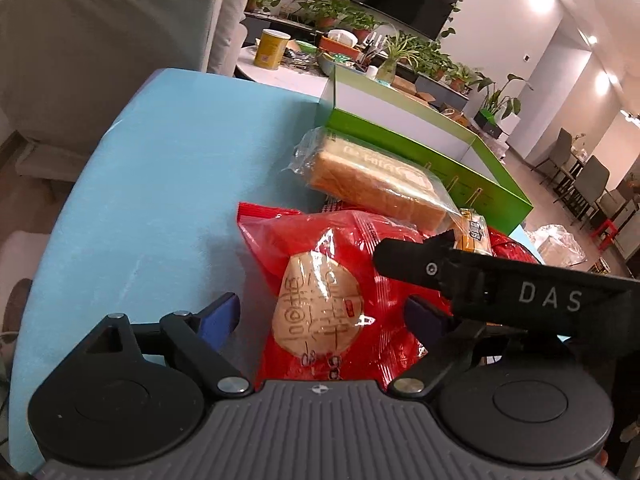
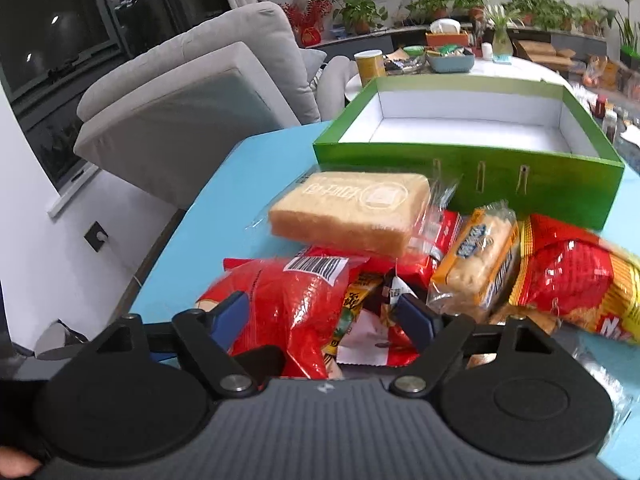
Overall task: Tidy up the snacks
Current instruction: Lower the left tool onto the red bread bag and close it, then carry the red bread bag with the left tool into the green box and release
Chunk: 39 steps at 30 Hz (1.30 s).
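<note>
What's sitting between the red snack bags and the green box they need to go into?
The wrapped bread loaf lies right in front of the green box, between it and the red snack bag at the right gripper. The box's near wall also has to be cleared. Its inside looks empty.

in the right wrist view the open box [image 2: 472, 184] stands on the table [image 2: 208, 224] across the upper centre and right of the frame, nothing inside it. the bread pack [image 2: 348, 212] lies just below the box's front wall, on top of the snack pile [image 2: 320, 300]. the biscuit pack [image 2: 476, 264] lies right of the bread pack. the chip bag [image 2: 576, 276] lies at the right edge. the sofa [image 2: 192, 92] fills the upper left.
</note>
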Each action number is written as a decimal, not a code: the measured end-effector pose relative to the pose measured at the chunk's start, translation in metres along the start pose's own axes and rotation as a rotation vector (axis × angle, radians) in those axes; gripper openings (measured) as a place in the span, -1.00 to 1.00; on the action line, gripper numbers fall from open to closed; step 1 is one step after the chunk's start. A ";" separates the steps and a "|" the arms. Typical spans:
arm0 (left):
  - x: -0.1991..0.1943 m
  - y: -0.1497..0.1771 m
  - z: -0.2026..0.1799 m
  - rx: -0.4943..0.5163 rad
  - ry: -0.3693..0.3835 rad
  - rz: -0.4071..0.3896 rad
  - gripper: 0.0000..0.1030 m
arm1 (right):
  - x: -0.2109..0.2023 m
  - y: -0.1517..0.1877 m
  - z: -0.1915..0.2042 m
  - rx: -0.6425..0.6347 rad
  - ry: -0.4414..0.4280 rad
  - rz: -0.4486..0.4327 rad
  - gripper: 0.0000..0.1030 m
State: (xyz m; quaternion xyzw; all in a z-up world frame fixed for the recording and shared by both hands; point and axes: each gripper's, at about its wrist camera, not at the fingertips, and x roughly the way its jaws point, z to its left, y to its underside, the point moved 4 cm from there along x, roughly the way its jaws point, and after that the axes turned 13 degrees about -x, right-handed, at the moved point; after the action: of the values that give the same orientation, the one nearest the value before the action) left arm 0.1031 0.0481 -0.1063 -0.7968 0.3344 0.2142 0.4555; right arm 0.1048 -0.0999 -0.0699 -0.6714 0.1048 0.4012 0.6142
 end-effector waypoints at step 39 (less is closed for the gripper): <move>-0.054 -0.032 -0.121 0.281 0.080 -0.196 0.23 | -0.071 -0.047 -0.011 -0.016 -0.038 -0.215 0.09</move>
State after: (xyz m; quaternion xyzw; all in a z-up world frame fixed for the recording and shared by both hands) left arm 0.0935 -0.0275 0.0071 -0.7619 0.2994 0.0880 0.5676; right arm 0.0925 -0.1239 0.0116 -0.6760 0.0175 0.3463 0.6503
